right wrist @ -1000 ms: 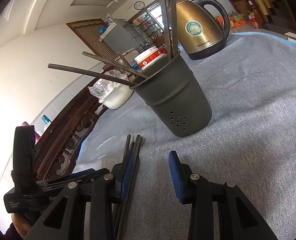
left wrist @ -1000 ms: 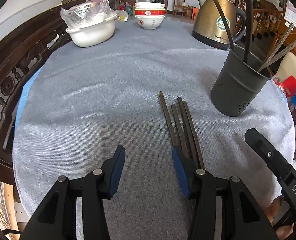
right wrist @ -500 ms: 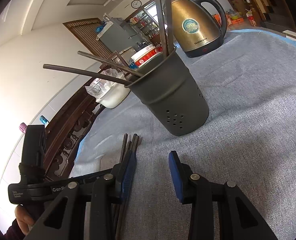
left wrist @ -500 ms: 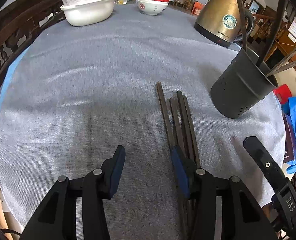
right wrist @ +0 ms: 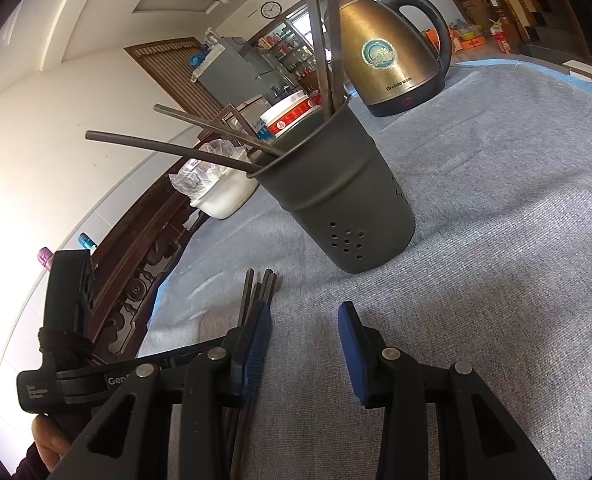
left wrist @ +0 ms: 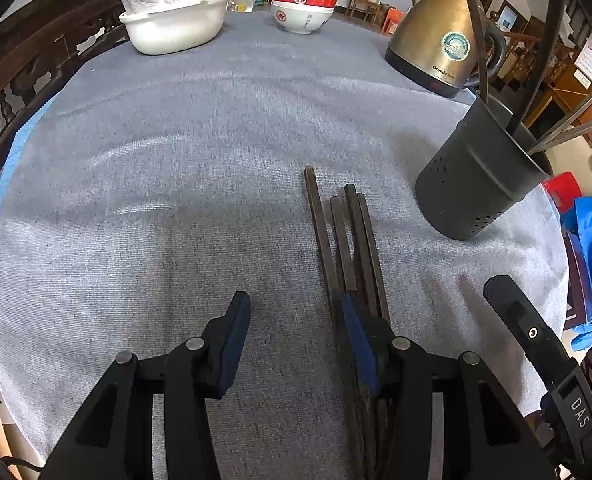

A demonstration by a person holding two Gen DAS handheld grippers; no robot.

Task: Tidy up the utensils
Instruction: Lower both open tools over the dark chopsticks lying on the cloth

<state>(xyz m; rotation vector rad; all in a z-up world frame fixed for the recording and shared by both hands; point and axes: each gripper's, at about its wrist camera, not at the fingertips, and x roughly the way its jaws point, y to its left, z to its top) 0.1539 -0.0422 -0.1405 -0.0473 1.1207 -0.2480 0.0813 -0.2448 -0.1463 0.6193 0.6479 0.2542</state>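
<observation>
Several dark chopsticks (left wrist: 344,236) lie side by side on the grey tablecloth, running away from me; their far ends show too in the right wrist view (right wrist: 262,288). My left gripper (left wrist: 296,332) hovers open just left of them, its right finger over their near ends. A dark perforated holder (left wrist: 476,184) stands at the right with several chopsticks leaning out of it. My right gripper (right wrist: 304,338) stands open in front of that holder (right wrist: 336,204), nothing between its pads, the loose chopsticks under its left finger.
A brass-coloured electric kettle (left wrist: 444,48) stands behind the holder. At the far side are stacked red-and-white bowls (left wrist: 304,8) and a white basin (left wrist: 176,26) with a plastic bag. A carved dark wooden rail (left wrist: 24,68) runs along the left table edge.
The left wrist view has tipped further down toward the cloth, so the chopsticks and holder sit a little lower and nearer. The right gripper has stayed still. Neither gripper's opening changed.
</observation>
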